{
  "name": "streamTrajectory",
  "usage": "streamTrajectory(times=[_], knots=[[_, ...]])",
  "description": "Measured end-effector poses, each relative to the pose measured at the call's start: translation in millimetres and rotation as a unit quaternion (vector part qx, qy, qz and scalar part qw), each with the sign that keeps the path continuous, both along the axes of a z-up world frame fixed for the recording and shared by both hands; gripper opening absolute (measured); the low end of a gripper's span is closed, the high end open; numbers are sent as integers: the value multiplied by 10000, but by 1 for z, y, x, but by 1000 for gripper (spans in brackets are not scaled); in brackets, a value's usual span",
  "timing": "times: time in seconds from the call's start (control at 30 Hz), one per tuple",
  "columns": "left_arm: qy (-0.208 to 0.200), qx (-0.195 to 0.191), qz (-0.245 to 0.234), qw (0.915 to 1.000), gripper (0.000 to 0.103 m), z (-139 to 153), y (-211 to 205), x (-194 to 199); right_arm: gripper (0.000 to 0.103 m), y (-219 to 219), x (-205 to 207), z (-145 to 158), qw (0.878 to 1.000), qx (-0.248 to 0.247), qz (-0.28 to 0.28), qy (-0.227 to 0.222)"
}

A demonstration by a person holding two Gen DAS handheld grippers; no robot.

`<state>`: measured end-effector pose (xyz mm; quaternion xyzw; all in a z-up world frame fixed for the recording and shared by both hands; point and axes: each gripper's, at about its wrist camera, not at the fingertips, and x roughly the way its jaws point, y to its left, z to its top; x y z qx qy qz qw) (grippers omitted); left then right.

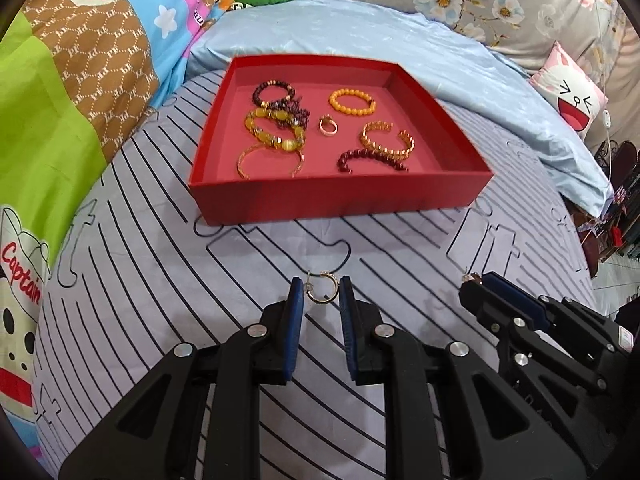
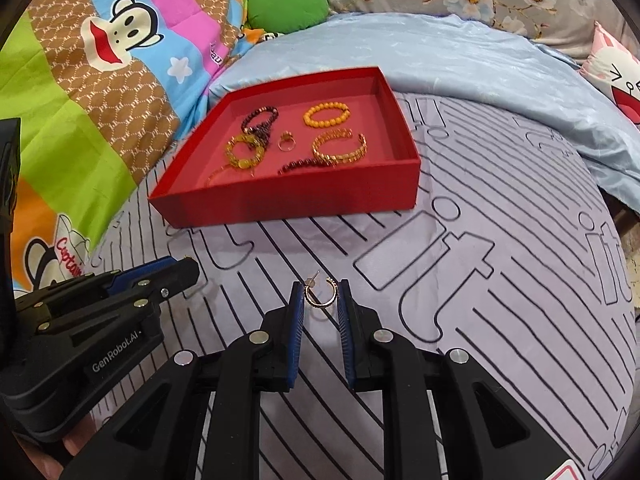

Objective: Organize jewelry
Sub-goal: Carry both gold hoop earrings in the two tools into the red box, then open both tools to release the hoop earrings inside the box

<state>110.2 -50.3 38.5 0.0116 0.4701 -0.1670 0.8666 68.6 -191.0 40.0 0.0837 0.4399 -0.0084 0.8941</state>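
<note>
My left gripper (image 1: 321, 286) is shut on a gold hoop earring (image 1: 322, 302), held just above the striped sheet. My right gripper (image 2: 321, 286) is shut on a matching gold hoop earring (image 2: 320, 305) with its post sticking up. Each gripper shows in the other's view: the right gripper (image 1: 474, 282) at the right, the left gripper (image 2: 188, 266) at the left, both with a gold glint at the tips. Beyond both stands the red tray (image 1: 332, 200) (image 2: 288, 204), holding several bead bracelets, gold bangles and a ring (image 1: 328, 125).
The tray rests on a bed with a grey striped sheet (image 1: 160, 280). A pale blue blanket (image 1: 460, 64) is bunched behind and to the right of it. A cartoon quilt (image 1: 60, 100) rises at the left, and a pink pillow (image 1: 568, 92) lies far right.
</note>
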Motion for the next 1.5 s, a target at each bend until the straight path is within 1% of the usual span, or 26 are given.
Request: streamTrajectory(times=[0.17, 0.33, 0.43, 0.63, 0.8, 1.03, 1.23, 1.5], knots=[[-176, -121, -7, 9998, 18, 22, 2, 4, 16, 5, 9, 23, 9997, -7, 110, -236], [-392, -183, -43, 9991, 18, 42, -1, 18, 16, 6, 31, 43, 9987, 4, 219, -463], [-572, -163, -38, 9982, 18, 54, -8, 35, 16, 5, 52, 54, 9979, -69, 240, -604], [-701, -98, 81, 9975, 18, 63, -15, 77, 16, -4, 91, 65, 9969, -168, 172, -753], [-673, 9, 112, 9977, 18, 55, -26, 109, 16, -10, 122, 59, 9969, -243, 124, -733], [-583, 102, 201, 9980, 18, 36, -32, 144, 16, -17, 156, 40, 9981, -219, 100, -565], [-470, 186, 251, 9984, 18, 21, -34, 161, 16, -19, 177, 22, 9991, -178, 89, -387], [-361, 242, 298, 9986, 18, 8, -33, 170, 16, -18, 187, 7, 9995, -175, 98, -244]])
